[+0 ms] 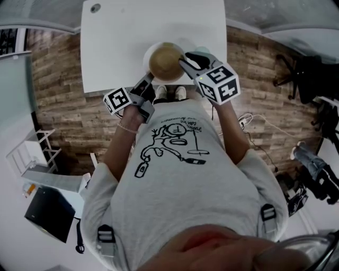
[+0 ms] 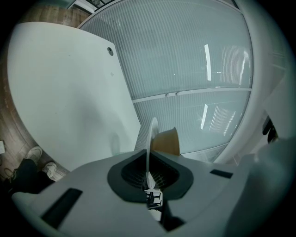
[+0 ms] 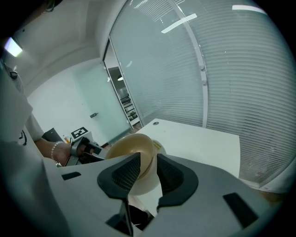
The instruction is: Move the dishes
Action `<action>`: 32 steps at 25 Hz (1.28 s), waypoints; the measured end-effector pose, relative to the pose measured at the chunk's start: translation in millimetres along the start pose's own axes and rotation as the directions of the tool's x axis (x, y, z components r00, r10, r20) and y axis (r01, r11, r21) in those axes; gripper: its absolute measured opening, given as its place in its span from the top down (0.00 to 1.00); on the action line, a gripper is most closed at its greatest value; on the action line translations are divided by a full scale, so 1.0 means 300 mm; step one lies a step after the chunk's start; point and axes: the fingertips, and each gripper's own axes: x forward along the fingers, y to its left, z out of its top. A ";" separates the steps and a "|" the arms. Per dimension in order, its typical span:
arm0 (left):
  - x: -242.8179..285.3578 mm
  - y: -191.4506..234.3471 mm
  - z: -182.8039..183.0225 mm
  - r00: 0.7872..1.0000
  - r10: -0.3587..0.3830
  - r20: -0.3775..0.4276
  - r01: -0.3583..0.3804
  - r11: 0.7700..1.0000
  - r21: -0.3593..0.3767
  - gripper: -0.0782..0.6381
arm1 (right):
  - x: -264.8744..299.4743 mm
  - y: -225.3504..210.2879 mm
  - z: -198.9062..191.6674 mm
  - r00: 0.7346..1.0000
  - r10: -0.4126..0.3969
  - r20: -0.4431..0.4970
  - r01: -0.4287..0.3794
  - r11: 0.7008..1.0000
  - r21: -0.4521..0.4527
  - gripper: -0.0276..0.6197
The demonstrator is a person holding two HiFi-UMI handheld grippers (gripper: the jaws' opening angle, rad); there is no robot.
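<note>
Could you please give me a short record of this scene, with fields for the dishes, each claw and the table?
dishes: tan bowl sitting on a white plate
left claw: shut on the white plate's rim, which shows edge-on between the jaws
right claw: one jaw inside the tan bowl's wall and one outside, shut on it
table: white, with a round hole near a far corner; the dishes are at its near edge
person: stands at the table, a claw in each hand

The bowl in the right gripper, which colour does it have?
The bowl is tan, seen best in the right gripper view.
</note>
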 end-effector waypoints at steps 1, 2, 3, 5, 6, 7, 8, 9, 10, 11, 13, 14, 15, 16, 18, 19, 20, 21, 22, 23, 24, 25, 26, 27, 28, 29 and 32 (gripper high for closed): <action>-0.001 -0.001 -0.003 1.000 -0.002 -0.005 0.002 1.000 0.004 0.88 | 0.007 0.002 -0.009 1.000 0.001 -0.019 -0.001 1.000 0.000 0.77; -0.003 -0.001 -0.006 1.000 -0.001 -0.011 0.001 1.000 0.008 0.88 | 0.013 0.005 -0.018 0.999 0.005 -0.037 -0.005 1.000 -0.001 0.77; -0.004 0.000 -0.010 1.000 0.000 -0.017 0.000 1.000 0.012 0.88 | 0.019 0.009 -0.027 0.998 0.010 -0.054 -0.010 1.000 -0.001 0.77; -0.002 -0.001 -0.019 1.000 -0.002 -0.029 0.003 1.000 0.017 0.88 | 0.030 0.014 -0.046 0.996 0.021 -0.084 -0.021 1.000 0.002 0.77; 0.000 -0.004 -0.025 0.999 -0.010 -0.034 0.010 1.000 0.019 0.88 | 0.034 0.016 -0.055 0.995 0.026 -0.096 -0.025 1.000 0.006 0.77; 0.001 -0.007 -0.032 0.999 -0.016 -0.040 0.017 1.000 0.021 0.88 | 0.036 0.019 -0.064 0.994 0.030 -0.104 -0.029 1.000 0.013 0.77; -0.001 -0.006 -0.038 0.999 -0.018 -0.046 0.019 1.000 0.022 0.88 | 0.038 0.023 -0.072 0.993 0.033 -0.110 -0.031 0.999 0.021 0.77; -0.004 -0.002 -0.044 0.999 -0.016 -0.051 0.017 1.000 0.023 0.88 | 0.040 0.026 -0.079 0.993 0.033 -0.116 -0.030 0.999 0.027 0.77; -0.007 0.002 -0.047 0.998 -0.014 -0.055 0.015 1.000 0.025 0.88 | 0.042 0.027 -0.086 0.992 0.029 -0.122 -0.026 0.999 0.029 0.79; -0.009 0.004 -0.050 0.998 -0.014 -0.058 0.016 1.000 0.026 0.88 | 0.045 0.027 -0.092 0.991 0.024 -0.128 -0.020 0.999 0.027 0.82; -0.012 0.005 -0.056 0.998 -0.019 -0.064 0.021 1.000 0.023 0.88 | 0.052 0.027 -0.101 0.990 0.013 -0.139 -0.010 1.000 0.024 0.86; -0.014 0.006 -0.058 0.998 -0.020 -0.067 0.021 1.000 0.021 0.88 | 0.056 0.027 -0.104 0.990 0.009 -0.143 -0.006 1.000 0.022 0.88; -0.016 0.010 -0.060 0.997 -0.017 -0.069 0.019 1.000 0.019 0.88 | 0.059 0.028 -0.105 0.989 0.007 -0.147 -0.004 1.000 0.020 0.89; -0.020 0.016 -0.062 0.997 -0.013 -0.071 0.015 1.000 0.019 0.88 | 0.061 0.029 -0.105 0.989 0.007 -0.149 -0.004 1.000 0.020 0.89; -0.028 0.026 -0.062 0.997 -0.006 -0.072 0.008 1.000 0.026 0.88 | 0.064 0.034 -0.103 0.988 0.006 -0.153 -0.003 1.000 0.018 0.89; -0.032 0.027 -0.062 0.998 -0.006 -0.070 0.007 1.000 0.021 0.88 | 0.065 0.036 -0.101 0.988 0.004 -0.154 -0.001 1.000 0.016 0.89; -0.035 0.026 -0.062 0.998 -0.011 -0.067 0.012 1.000 0.013 0.88 | 0.065 0.037 -0.100 0.988 0.002 -0.155 0.000 1.000 0.014 0.89; -0.035 0.023 -0.062 0.998 -0.017 -0.064 0.018 1.000 0.008 0.88 | 0.064 0.038 -0.100 0.988 -0.001 -0.156 0.003 1.000 0.011 0.89; -0.036 0.024 -0.063 0.998 -0.020 -0.062 0.020 1.000 0.006 0.88 | 0.063 0.037 -0.100 0.987 -0.003 -0.158 0.005 1.000 0.008 0.90; -0.038 0.029 -0.064 0.998 -0.015 -0.062 0.016 1.000 0.007 0.88 | 0.062 0.036 -0.099 0.987 -0.005 -0.158 0.006 1.000 0.006 0.90; -0.042 0.038 -0.064 0.998 -0.004 -0.062 0.005 1.000 0.008 0.88 | 0.062 0.035 -0.099 0.988 -0.005 -0.157 0.007 1.000 0.008 0.90; -0.047 0.048 -0.063 0.998 0.005 -0.062 -0.005 1.000 0.006 0.88 | 0.063 0.035 -0.097 0.988 -0.005 -0.155 0.007 1.000 0.012 0.90; -0.051 0.057 -0.062 0.998 0.010 -0.062 -0.010 1.000 0.004 0.88 | 0.064 0.035 -0.095 0.988 -0.006 -0.153 0.008 1.000 0.015 0.90; -0.056 0.065 -0.060 0.998 0.011 -0.061 -0.011 1.000 0.002 0.88 | 0.065 0.036 -0.093 0.988 -0.008 -0.151 0.010 1.000 0.016 0.90; -0.061 0.071 -0.057 0.998 0.011 -0.058 -0.011 1.000 0.000 0.88 | 0.066 0.034 -0.091 0.989 -0.011 -0.148 0.013 1.000 0.017 0.90; -0.065 0.079 -0.054 0.998 0.013 -0.054 -0.013 1.000 -0.003 0.88 | 0.067 0.030 -0.087 0.990 -0.016 -0.143 0.018 1.000 0.017 0.90; -0.079 0.110 -0.041 0.999 0.032 -0.035 -0.032 0.999 0.002 0.88 | 0.064 0.008 -0.088 0.991 -0.036 -0.128 0.039 0.999 0.024 0.90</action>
